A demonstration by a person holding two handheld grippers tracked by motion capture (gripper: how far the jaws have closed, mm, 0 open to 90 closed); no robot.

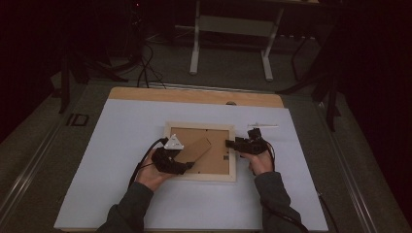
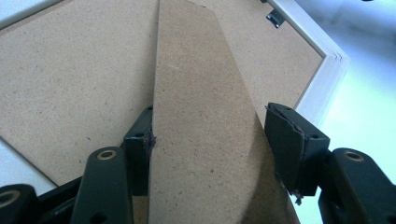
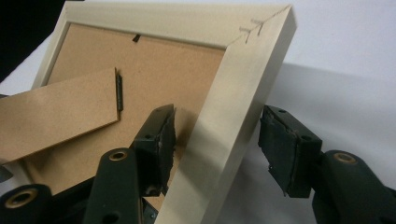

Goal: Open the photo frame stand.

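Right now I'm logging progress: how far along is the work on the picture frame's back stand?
Done: the picture frame lies face down. In hand: the left tool straddles the swung-out easel stand; the right tool brackets the frame's side rail, pads not pressing. Left: whatever comes next for the stand.

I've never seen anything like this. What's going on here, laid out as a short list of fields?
Object: pale wooden picture frame, lying face down, brown fibreboard back up
Surface: white sheet over a wooden table
Stand: brown fibreboard easel leg, hinged to the back
Left gripper: jaws astride the leg; left pad touches its edge, right pad apart
Right gripper: jaws open astride the frame's right rail, not pressing
Also there: small white strip beyond the frame
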